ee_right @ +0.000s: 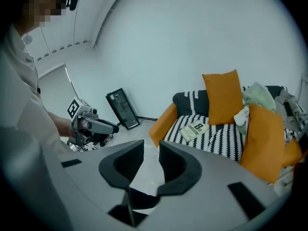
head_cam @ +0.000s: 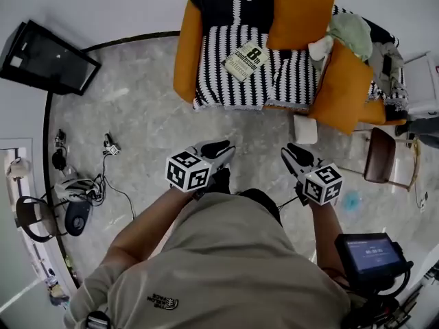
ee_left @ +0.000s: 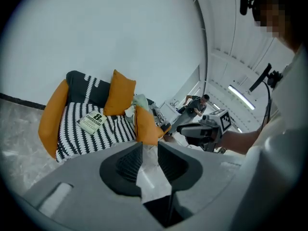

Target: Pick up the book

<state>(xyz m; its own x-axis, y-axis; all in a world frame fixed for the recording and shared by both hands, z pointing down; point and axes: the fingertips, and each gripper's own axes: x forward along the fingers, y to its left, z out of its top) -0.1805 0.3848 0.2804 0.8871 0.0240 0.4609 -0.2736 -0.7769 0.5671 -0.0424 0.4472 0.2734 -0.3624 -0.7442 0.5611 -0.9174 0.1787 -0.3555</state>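
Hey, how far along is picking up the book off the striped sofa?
Done: nothing yet. The book lies flat on the sofa seat, untouched.
In hand: the left tool and right tool are both open and empty, pointed toward the sofa, with a stretch of floor between them and it.
Left: reach the sofa, close on the book and lift it.

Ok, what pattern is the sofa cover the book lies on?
The sofa cover is black-and-white striped, clearest in the head view.
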